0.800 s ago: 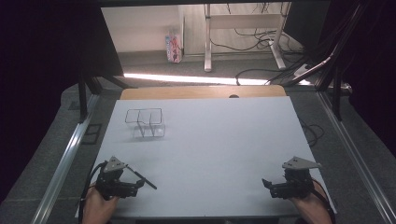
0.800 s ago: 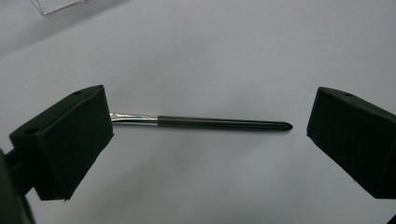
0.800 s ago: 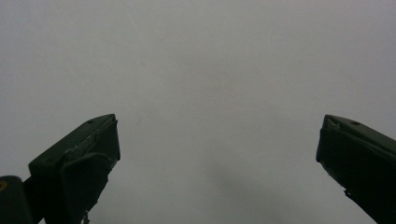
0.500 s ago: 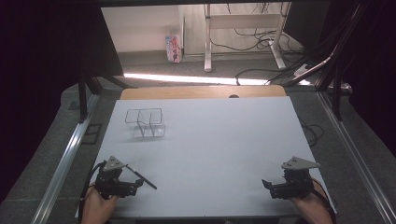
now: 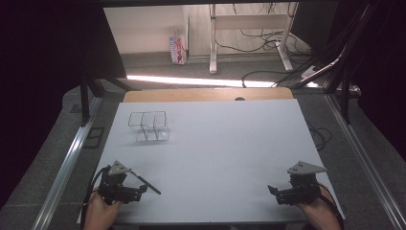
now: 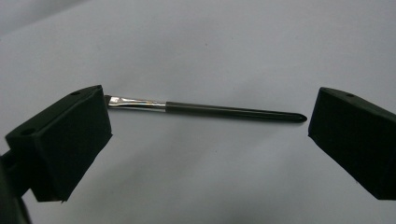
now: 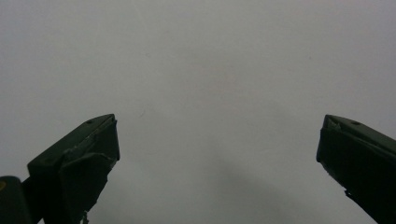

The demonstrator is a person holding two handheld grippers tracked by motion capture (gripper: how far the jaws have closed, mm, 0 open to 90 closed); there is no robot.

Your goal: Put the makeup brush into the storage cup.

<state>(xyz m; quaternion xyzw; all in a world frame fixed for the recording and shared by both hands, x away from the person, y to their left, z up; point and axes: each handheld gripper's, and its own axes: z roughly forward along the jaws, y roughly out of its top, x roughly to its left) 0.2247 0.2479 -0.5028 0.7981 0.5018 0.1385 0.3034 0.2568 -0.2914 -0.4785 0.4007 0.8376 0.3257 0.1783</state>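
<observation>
A thin black brush [image 6: 210, 108] with a silver ferrule lies flat on the white table [image 5: 230, 143]. It lies crosswise just beyond the tips of my left gripper [image 6: 210, 122], whose jaws stand wide open and do not touch it. From above, the brush [image 5: 146, 182] lies at the near left, right beside my left gripper [image 5: 136, 192], which a hand holds low over the table. My right gripper [image 5: 275, 193] rests at the near right, and its jaws [image 7: 217, 140] are open over bare table with nothing between them.
A clear plastic organiser [image 5: 148, 126] with compartments stands at the back left of the table. A wooden strip [image 5: 206, 94] runs along the far edge. Metal rails flank both sides, and cables lie on the floor beyond.
</observation>
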